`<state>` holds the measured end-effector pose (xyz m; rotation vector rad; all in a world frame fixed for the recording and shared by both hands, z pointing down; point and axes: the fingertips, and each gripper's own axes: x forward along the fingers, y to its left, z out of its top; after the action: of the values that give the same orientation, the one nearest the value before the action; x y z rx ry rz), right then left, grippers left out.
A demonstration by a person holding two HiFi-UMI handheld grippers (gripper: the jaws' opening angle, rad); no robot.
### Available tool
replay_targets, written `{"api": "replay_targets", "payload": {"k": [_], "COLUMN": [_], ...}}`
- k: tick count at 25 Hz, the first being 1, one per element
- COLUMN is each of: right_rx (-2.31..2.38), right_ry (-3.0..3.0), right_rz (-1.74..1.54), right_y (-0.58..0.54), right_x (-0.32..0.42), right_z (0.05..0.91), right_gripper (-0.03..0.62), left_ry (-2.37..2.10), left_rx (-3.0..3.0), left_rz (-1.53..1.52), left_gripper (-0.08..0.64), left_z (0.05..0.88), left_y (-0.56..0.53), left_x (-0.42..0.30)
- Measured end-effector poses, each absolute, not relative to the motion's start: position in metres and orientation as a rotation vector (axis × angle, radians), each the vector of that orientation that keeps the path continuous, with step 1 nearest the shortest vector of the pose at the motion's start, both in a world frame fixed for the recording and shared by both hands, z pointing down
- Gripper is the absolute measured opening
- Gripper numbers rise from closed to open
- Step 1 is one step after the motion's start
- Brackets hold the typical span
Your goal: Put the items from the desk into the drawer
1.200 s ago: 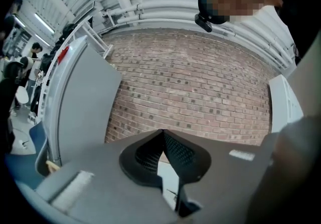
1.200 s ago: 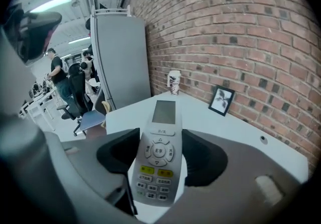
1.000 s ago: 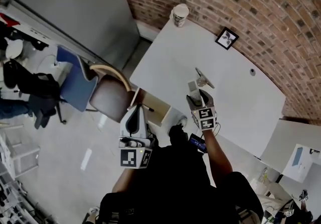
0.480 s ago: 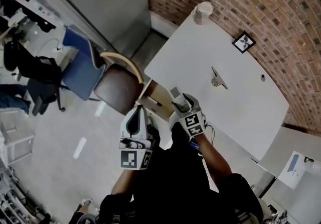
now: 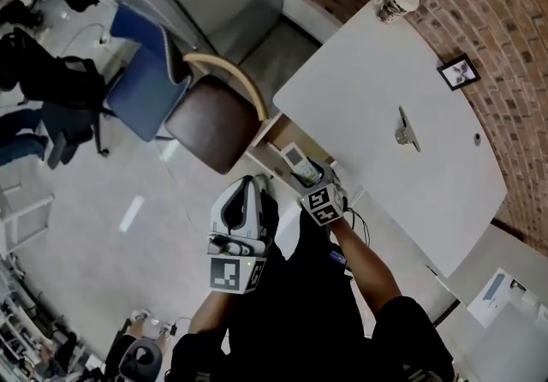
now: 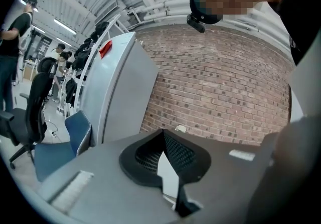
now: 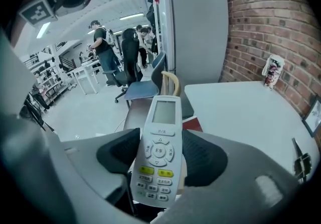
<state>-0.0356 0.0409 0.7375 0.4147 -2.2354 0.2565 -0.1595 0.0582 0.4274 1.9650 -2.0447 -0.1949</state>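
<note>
Put the remote control (image 7: pixel 159 137) into the open drawer (image 5: pixel 267 130).
Your right tool (image 5: pixel 308 176) pinches the remote control tight, over the drawer by the table (image 5: pixel 385 80) edge. Your left tool (image 6: pixel 163 153) is closed with nothing in it. Go down slowly, lay it flat, then let go.

From above, the right gripper (image 5: pixel 306 175) hides the lower half of the remote (image 5: pixel 291 157); the label on the cup (image 5: pixel 398 3) is too small to read.
</note>
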Motion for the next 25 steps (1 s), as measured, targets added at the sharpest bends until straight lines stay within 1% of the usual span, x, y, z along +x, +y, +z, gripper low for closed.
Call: {"api": "replay_targets", "payload": {"k": [14, 25], "right_rx": [0.36, 0.306], "right_ry": [-2.057, -1.98], "right_rz": [0.323, 0.319], "right_y": [0.029, 0.017], "right_x": [-0.04, -0.047], "right_z": [0.886, 0.973], "right_gripper": [0.262, 0.264], "left_ry": [-2.042, -2.043], "left_rx": [1.925, 1.852], "left_rz": [-0.201, -0.168], "left_gripper": [0.02, 0.02], "left_z": [0.515, 0.571], "left_y": [0.038, 0.036], "left_x": [-0.179, -0.19]}}
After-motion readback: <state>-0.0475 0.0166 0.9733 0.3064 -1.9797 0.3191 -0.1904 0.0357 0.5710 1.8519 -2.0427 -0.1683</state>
